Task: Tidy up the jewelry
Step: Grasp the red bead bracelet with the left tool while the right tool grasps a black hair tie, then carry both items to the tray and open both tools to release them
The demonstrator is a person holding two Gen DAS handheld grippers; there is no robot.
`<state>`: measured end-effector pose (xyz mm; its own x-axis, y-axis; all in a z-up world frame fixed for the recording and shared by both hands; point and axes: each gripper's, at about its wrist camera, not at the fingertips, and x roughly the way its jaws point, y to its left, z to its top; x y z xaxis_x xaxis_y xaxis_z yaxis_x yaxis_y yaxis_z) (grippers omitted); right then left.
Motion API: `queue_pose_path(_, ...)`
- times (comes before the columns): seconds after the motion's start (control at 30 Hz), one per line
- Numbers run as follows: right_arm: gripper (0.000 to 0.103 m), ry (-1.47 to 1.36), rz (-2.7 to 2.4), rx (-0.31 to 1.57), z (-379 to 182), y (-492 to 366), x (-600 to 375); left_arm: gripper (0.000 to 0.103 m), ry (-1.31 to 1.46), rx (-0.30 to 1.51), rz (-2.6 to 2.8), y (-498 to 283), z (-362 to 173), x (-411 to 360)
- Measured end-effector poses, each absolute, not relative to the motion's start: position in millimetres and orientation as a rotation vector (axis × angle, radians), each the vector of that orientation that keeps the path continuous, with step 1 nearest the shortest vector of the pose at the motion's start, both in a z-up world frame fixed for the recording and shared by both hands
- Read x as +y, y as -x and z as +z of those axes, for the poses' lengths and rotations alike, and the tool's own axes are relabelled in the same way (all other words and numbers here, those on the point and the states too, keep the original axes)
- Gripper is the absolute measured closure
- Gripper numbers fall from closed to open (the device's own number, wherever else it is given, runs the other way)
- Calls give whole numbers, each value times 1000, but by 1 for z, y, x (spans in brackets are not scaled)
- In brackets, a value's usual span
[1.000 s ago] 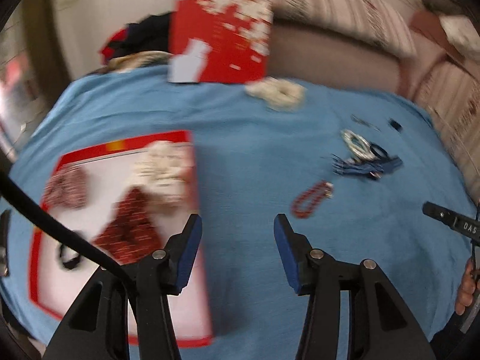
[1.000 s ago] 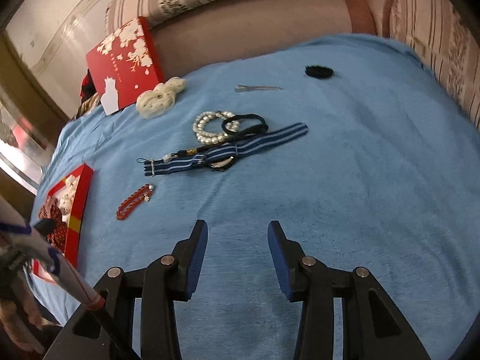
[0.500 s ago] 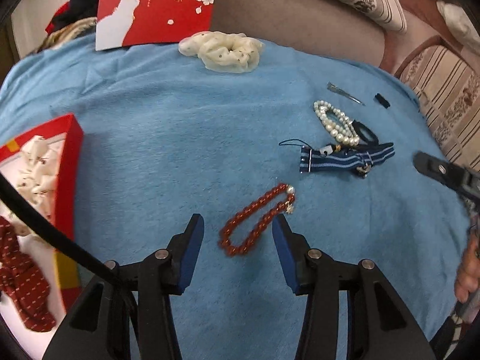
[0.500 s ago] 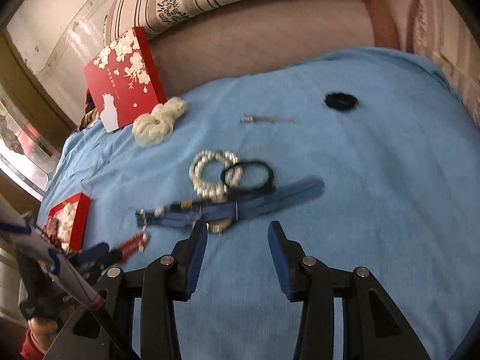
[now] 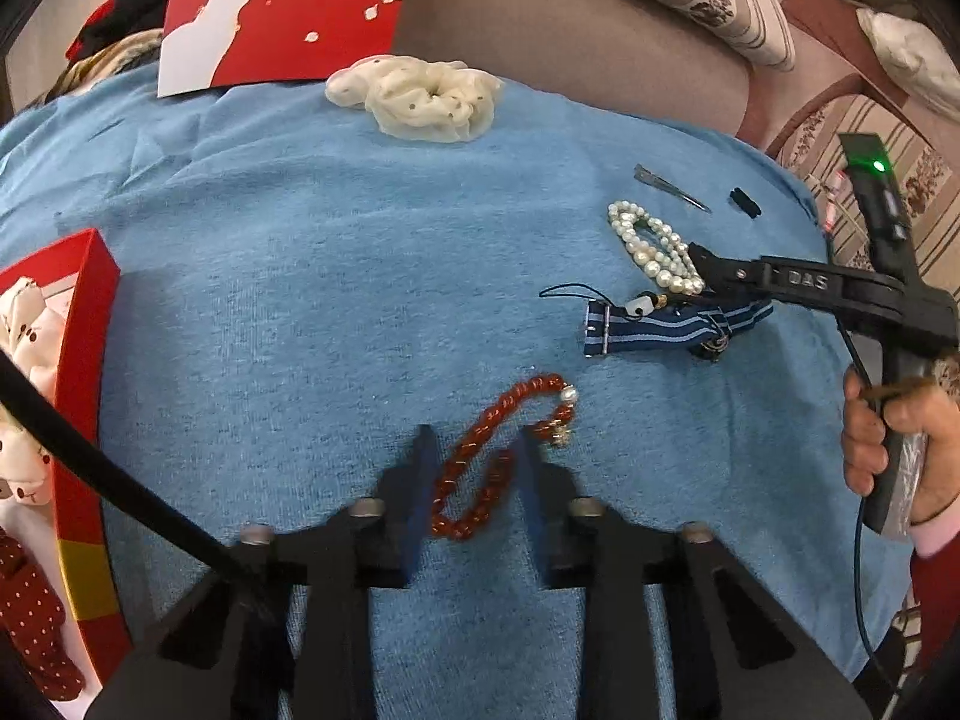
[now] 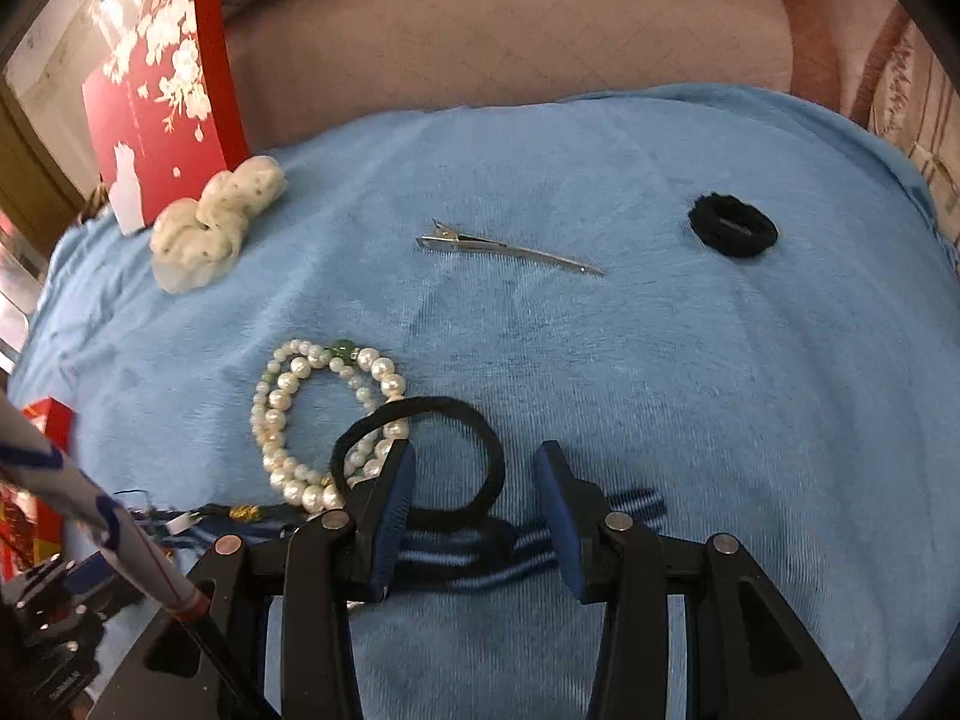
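A red bead bracelet point(image 5: 489, 462) lies on the blue cloth point(image 5: 300, 300). My left gripper point(image 5: 474, 456) is open with its jaws on either side of the bracelet's near loop. A pearl bracelet point(image 6: 312, 420), a thin black hair tie point(image 6: 432, 456) and a blue striped strap point(image 6: 480, 558) lie together. My right gripper point(image 6: 474, 480) is open, low over the hair tie and strap, and holds nothing. The right gripper point(image 5: 702, 258) also shows in the left wrist view, reaching over the pearls point(image 5: 654, 246).
An open red box point(image 5: 84, 408) with cloth items stands at the left. Its red lid point(image 5: 288, 6) leans on the sofa behind a cream scrunchie point(image 5: 420, 96). A silver hair clip point(image 6: 504, 249) and a black scrunchie point(image 6: 732, 234) lie farther back.
Both grippers moved forward and down. The left one went from the box to straddle the red bracelet, its jaws narrowing. The right one closed in on the hair tie and strap.
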<state>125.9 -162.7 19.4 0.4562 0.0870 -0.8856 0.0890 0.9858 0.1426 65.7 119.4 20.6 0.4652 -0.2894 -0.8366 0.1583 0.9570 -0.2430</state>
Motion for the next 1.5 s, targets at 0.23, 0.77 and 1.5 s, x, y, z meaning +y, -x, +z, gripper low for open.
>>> queue_pose_path(0.23, 98, -174, 19, 1077, 33, -119, -159, 96, 201, 1039, -308, -56, 34, 115)
queue_pose_path(0.77, 98, -134, 100, 935, 122, -39, -119, 96, 295, 873, -302, 30, 141, 185)
queue_pose_path(1.5, 98, -20, 459, 992, 124, 24, 100, 96, 436, 948, 74, 112, 91, 372)
